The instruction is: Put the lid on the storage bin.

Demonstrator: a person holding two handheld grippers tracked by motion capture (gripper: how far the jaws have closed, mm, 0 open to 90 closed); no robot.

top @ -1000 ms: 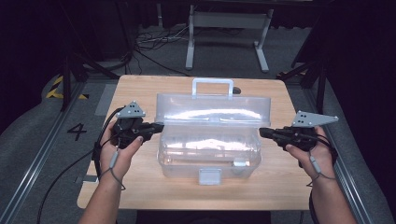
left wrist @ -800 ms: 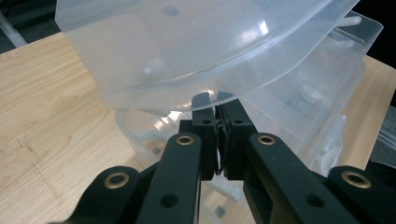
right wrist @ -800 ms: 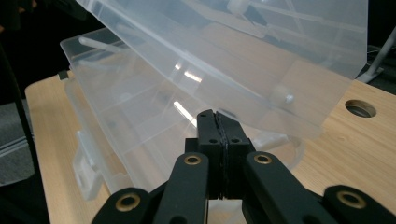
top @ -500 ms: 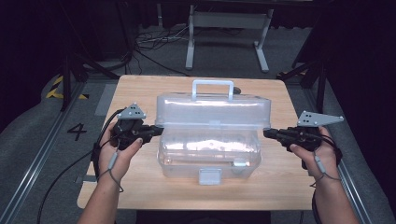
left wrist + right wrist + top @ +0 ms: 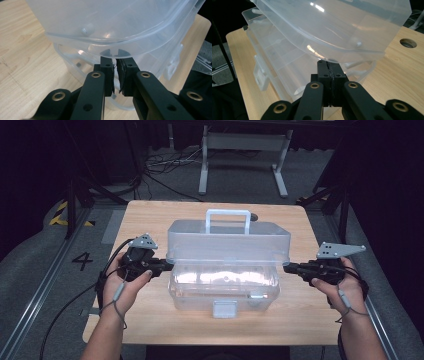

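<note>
Clear plastic lidded storage box (image 5: 224,287) mid-frame on light wooden table (image 5: 150,215), hinged lid (image 5: 227,240) raised, left gripper (image 5: 167,265) fingers just been parting, narrow gap, nothing between, tips under lid's left end, right gripper (image 5: 289,268) fingers closed empty under right end, metal stand (image 5: 240,150) top centre.

Left black two-jaw hand-held gripper (image 5: 167,265): matte black plastic body topped by a grey three-cornered plate with small dark holes; a black cable trails from it, and a thin grey cord with a small grey toggle hangs at the wrist. Right black two-jaw hand-held gripper (image 5: 289,268): same build, with a longer grey plate. In the gripper views, each jaw arm is a flat black link with brass-ringed pivot holes and plain dark holes, ending in a square black pad block. Forearms bare; no sleeves visible.
</note>
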